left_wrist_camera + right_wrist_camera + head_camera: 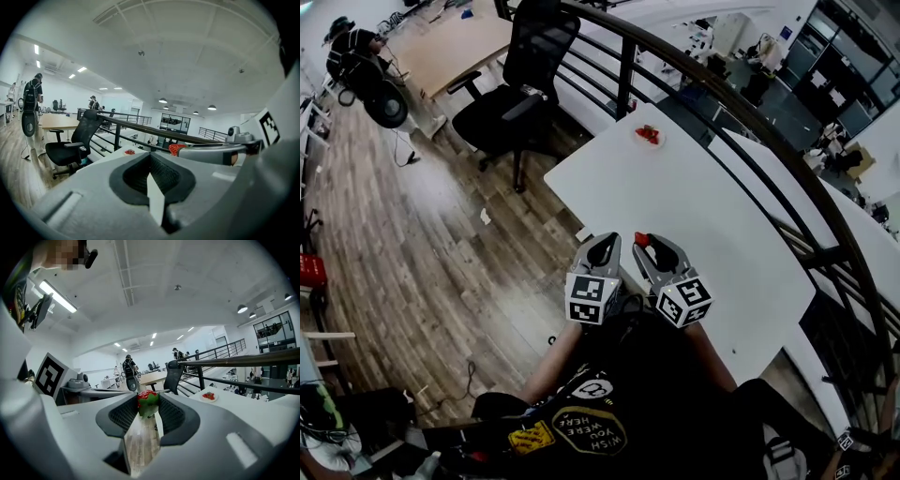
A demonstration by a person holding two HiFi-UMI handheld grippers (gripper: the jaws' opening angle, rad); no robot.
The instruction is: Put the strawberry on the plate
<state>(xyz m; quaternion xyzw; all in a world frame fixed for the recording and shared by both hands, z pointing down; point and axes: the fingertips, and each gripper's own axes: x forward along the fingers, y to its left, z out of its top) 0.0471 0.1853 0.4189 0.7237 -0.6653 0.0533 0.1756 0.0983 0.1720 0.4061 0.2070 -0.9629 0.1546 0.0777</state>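
Observation:
A red strawberry (147, 403) with a green leafy cap sits pinched between the pads of my right gripper (148, 398), which is shut on it. In the head view the strawberry (642, 240) shows as a red spot at the right gripper's (646, 244) tip, over the near left edge of the white table (712, 216). A small white plate (661, 142) with red fruit on it stands at the table's far corner, well ahead of both grippers. My left gripper (607, 242) hangs just left of the right one, its jaws closed together with nothing between them. In the left gripper view the strawberry (176, 148) shows to the right.
A black office chair (520, 94) stands on the wooden floor beyond the table's left side. A dark metal railing (750, 122) curves along the table's far and right sides. A wooden desk (455, 47) and a person (352, 47) are far back left.

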